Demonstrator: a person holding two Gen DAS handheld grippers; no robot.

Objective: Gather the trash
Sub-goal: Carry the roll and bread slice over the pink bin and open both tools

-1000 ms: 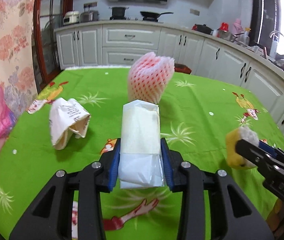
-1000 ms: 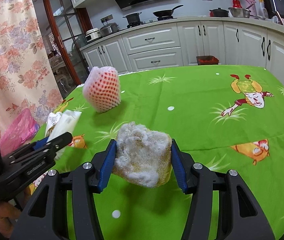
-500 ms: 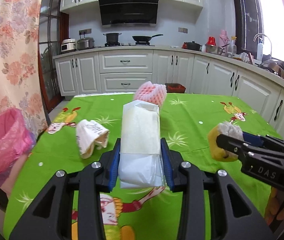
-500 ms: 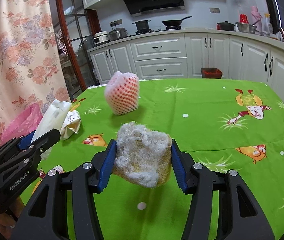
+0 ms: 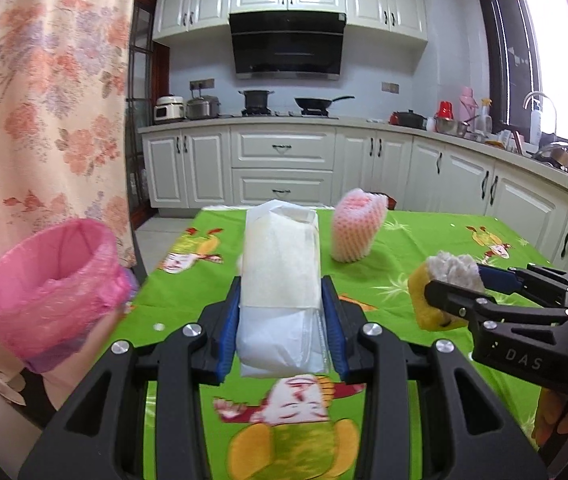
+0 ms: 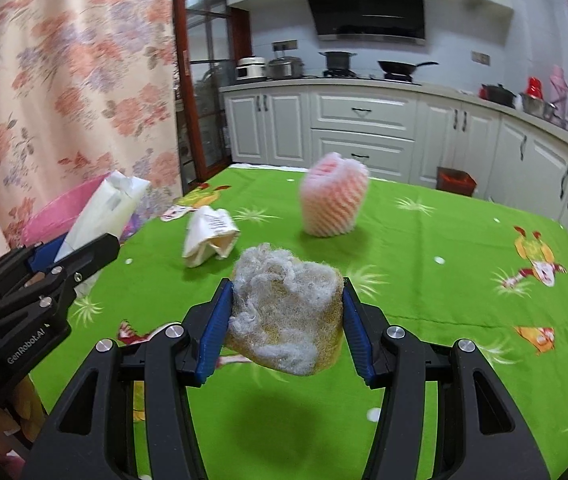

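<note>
Right now the left gripper (image 5: 281, 320) is clamped on a white tissue packet (image 5: 279, 280), its blue pads (image 5: 229, 332) pressing both long sides so the packet stands up and forward out of the jaws, its lower plastic-wrapped end sitting deep between them. Off to the left of this gripper, beyond the table edge and lower, stands a bin lined with a pink trash bag (image 5: 49, 284), its mouth open and tilted toward the camera. The right gripper (image 6: 284, 320) pinches a worn yellow sponge (image 6: 286, 316) with a frayed grey scouring face, held in the air above the green tablecloth (image 6: 444, 288), where it casts a shadow below. In the left wrist view that same sponge (image 5: 440, 292) shows at the right gripper's fingertips, to the right of the packet and apart from it. In the right wrist view the packet (image 6: 103, 208) pokes from the left gripper at the left, over the pink bag's rim (image 6: 55, 212). Lying on the cloth are a crumpled white paper wrapper (image 6: 209, 236), near the left edge, and farther back a pink-and-white foam fruit net (image 6: 334, 200) standing upright, blurred in both views.
</note>
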